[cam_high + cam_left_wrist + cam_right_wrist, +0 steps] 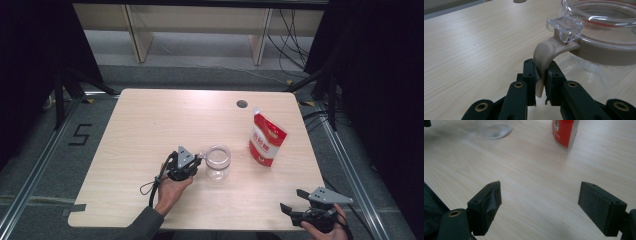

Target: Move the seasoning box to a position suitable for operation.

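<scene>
A: The left claw (541,82) is closed narrow on the beige curved plastic handle (544,57) of the clear glass jug (218,162). You see it? Both pads press the handle from its two sides.

B: Yes. The jug stands upright on the pale wooden surface (150,125), a little to the left of the red and white stand-up pouch (267,139), and apart from it.

A: And the right claw (540,205) stands wide, with nothing between its jaws. It waits at the near edge of the surface, below and to the right of the pouch.

B: What worries me is the grip. I think the claw holds only the lower tip of the handle, and this handle is smooth and curved. If the person lifts now, the jug may swing down or slip out.

A: I agree. Glass on wood, it could crack, or tip toward the pouch and knock it over.

B: Also the clear lid latch (565,28) above the handle looks delicate. A twist of the hand could strain it.
</scene>
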